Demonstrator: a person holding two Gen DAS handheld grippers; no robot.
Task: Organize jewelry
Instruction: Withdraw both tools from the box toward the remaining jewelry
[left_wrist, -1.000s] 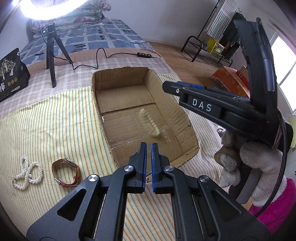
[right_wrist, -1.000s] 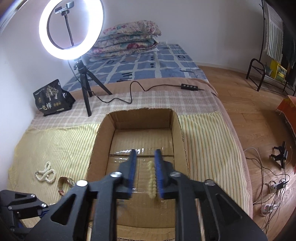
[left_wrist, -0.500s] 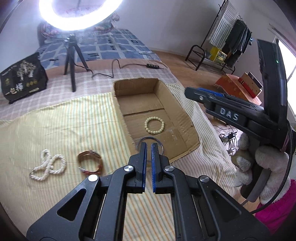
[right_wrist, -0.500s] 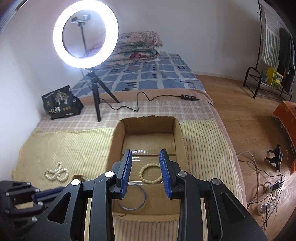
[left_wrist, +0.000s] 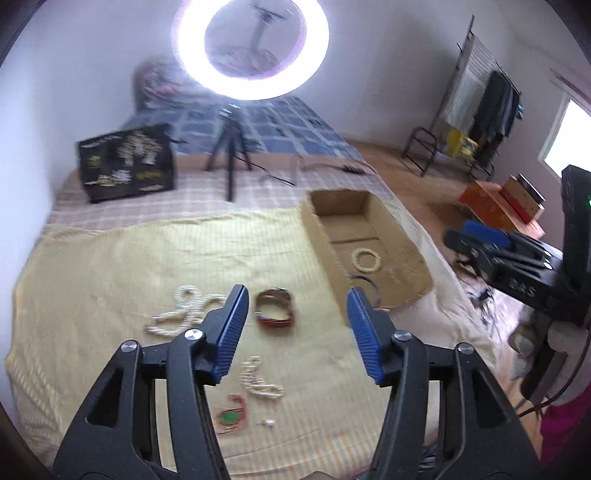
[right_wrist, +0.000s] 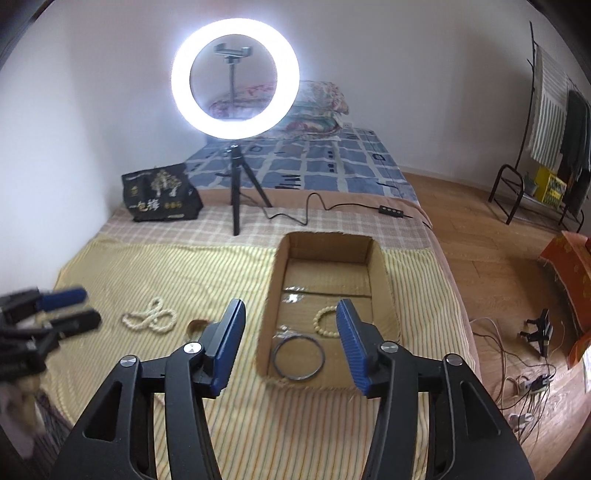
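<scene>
- Right wrist view: the bead bracelet (right_wrist: 325, 322) and thin metal ring (right_wrist: 298, 357) now lie in the cardboard box (right_wrist: 386, 280), just ahead of the right gripper (right_wrist: 288, 347), which has opened wide and empty.
- Left gripper (left_wrist: 295, 328) has also spread wide and empty; a watch (left_wrist: 275, 314) sits between its fingers' line ahead, a pearl necklace (left_wrist: 184, 310) left of it, so these look next.

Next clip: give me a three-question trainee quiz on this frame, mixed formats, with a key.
1. True or false: the bead bracelet lies inside the box.
2. Which item is still on the cloth? A) metal bangle B) watch C) bead bracelet
3. Fill in: the jaws of the left gripper and right gripper are both ____.

Key: 1 true; 2 B; 3 open.
</scene>
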